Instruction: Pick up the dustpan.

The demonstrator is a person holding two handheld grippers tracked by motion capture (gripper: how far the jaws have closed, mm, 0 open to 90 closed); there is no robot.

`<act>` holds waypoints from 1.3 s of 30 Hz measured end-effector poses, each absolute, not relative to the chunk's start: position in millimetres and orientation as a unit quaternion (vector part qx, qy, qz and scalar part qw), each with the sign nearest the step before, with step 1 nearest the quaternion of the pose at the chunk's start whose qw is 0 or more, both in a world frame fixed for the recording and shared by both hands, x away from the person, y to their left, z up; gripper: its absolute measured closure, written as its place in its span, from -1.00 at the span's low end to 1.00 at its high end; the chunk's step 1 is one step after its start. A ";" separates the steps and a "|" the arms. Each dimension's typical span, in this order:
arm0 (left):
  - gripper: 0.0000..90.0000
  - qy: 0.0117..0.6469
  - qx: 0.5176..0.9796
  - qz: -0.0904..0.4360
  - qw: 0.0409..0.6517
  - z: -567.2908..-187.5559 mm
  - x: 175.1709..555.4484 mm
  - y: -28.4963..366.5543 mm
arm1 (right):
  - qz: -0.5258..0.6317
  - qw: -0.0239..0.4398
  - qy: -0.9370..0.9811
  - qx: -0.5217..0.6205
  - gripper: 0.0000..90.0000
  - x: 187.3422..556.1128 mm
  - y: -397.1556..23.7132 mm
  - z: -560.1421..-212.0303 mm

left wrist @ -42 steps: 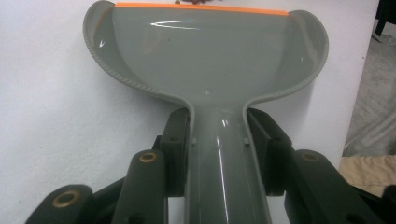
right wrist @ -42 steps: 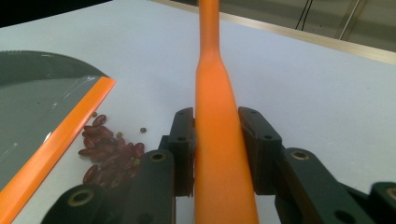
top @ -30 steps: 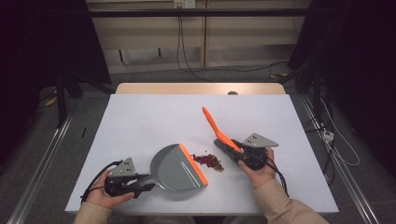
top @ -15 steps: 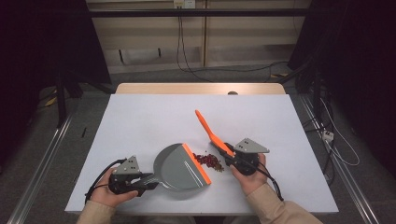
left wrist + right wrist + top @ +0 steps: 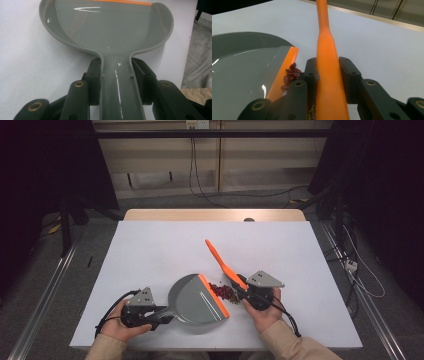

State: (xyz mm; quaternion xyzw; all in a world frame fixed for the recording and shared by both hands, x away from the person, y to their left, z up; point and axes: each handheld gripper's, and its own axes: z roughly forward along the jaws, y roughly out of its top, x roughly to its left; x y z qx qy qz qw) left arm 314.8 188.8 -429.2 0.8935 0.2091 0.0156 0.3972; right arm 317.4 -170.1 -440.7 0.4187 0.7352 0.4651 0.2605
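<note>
Risk 1: the small pile of dark red beans (image 5: 223, 293) lies on the white table top (image 5: 150, 250) right at the orange lip (image 5: 214, 295) of the shallow grey plastic dustpan (image 5: 192, 300), touching or just short of it. If you push the brush head through too fast, beans will likely skip sideways along the lip or hop over it rather than ride up into the pan.

Risk 2: if the lip lifts off the table, beans would slide underneath. In the left gripper view the pan looks flat on the surface, though the far edge is at the frame's top and I cannot confirm contact there.

Risk 3: your left gripper (image 5: 159, 312) has its jaws partly closed and clamped on the dustpan's grey handle (image 5: 119, 85), pads pressed to both sides. The handle is smooth and glossy; a hard shove from the brush could twist the pan in the grip.

Your right gripper (image 5: 243, 294) is likewise closed part-way on the orange plastic brush handle (image 5: 327, 75), which angles up and away over the table. The brush head is hidden below the jaws, with only pale bristles glimpsed, so you cannot see how it meets the pile.

Beans: small, kidney-shaped, glossy dark red, bunched in one tight cluster (image 5: 291, 75) between lip and right gripper. The pan's inside looks empty.
</note>
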 end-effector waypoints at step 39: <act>0.39 0.217 0.892 0.008 0.397 -430.5 317.0 179.3 | 0.489 0.218 0.722 0.438 0.53 318.2 -159.7 -444.2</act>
